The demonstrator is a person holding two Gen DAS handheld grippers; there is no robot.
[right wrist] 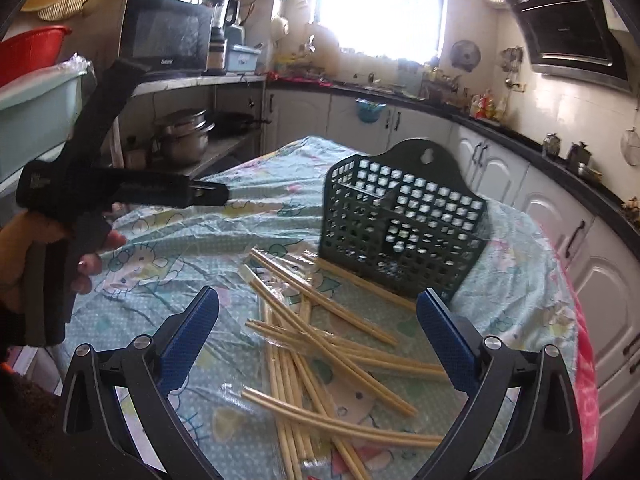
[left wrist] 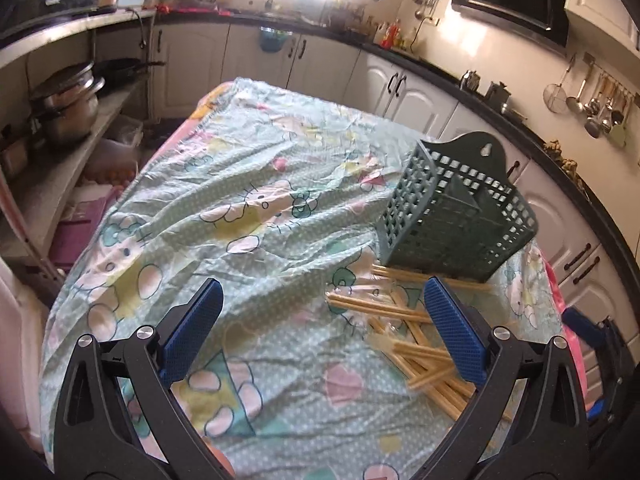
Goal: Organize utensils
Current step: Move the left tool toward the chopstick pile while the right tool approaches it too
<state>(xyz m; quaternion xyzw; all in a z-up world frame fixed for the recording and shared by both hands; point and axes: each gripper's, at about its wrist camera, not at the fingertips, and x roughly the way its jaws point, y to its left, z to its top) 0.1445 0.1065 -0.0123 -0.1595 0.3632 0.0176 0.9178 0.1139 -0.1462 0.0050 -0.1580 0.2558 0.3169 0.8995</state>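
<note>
A pile of several pale wooden chopsticks, some in clear wrappers, lies scattered on the patterned tablecloth. Behind it stands a dark green perforated utensil basket, upright and empty as far as I can see. My right gripper is open and empty, hovering over the pile. My left gripper is open and empty, left of the chopsticks and basket. The left gripper also shows in the right wrist view, held in a hand.
The tablecloth is wrinkled and drapes over the table edges. Kitchen cabinets and a dark counter curve behind and to the right. Shelves with pots stand at the left. Hanging ladles are on the right wall.
</note>
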